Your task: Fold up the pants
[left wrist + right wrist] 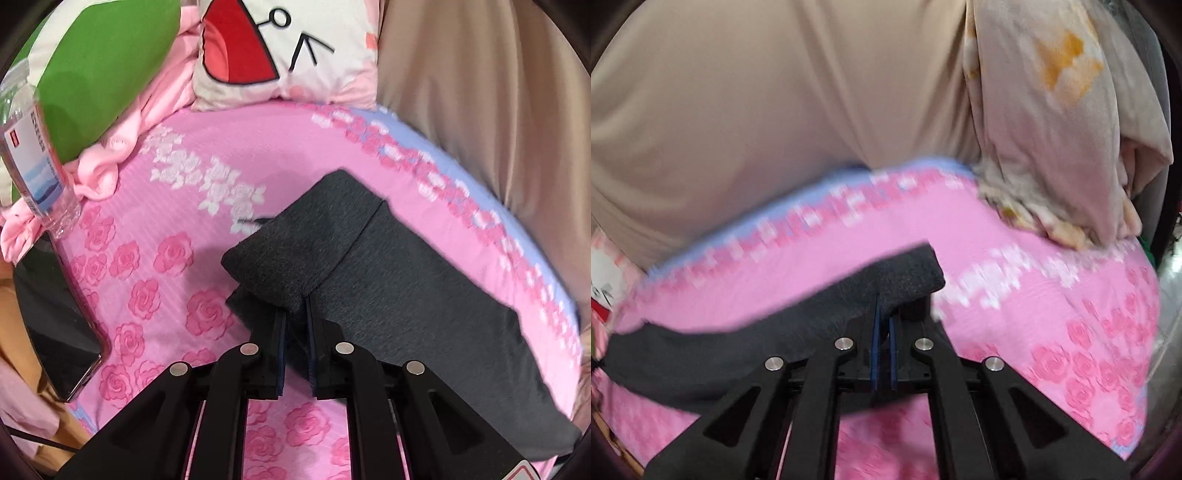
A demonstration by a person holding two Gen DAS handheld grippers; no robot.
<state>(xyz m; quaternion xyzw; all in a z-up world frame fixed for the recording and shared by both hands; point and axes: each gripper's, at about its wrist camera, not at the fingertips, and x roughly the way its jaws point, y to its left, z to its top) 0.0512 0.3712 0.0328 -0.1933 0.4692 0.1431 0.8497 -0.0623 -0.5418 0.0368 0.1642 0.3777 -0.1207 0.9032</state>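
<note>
Dark grey pants (pixel 399 280) lie on a pink rose-patterned bed sheet (pixel 155 258). In the left wrist view my left gripper (pixel 295 314) is shut on a folded-over edge of the pants with a wide ribbed band (pixel 295 243), lifted slightly off the sheet. In the right wrist view my right gripper (pixel 884 314) is shut on another edge of the same pants (pixel 746 343), which stretch away to the left over the sheet (pixel 1052 332). This view is blurred.
A water bottle (pixel 31 147), a black phone (pixel 55 317), a green cushion (pixel 107 70) and a printed pillow (pixel 280 51) sit at the left and far end. A beige curtain (pixel 775 110) hangs beyond the bed. A crumpled beige blanket (pixel 1052 140) lies at the right.
</note>
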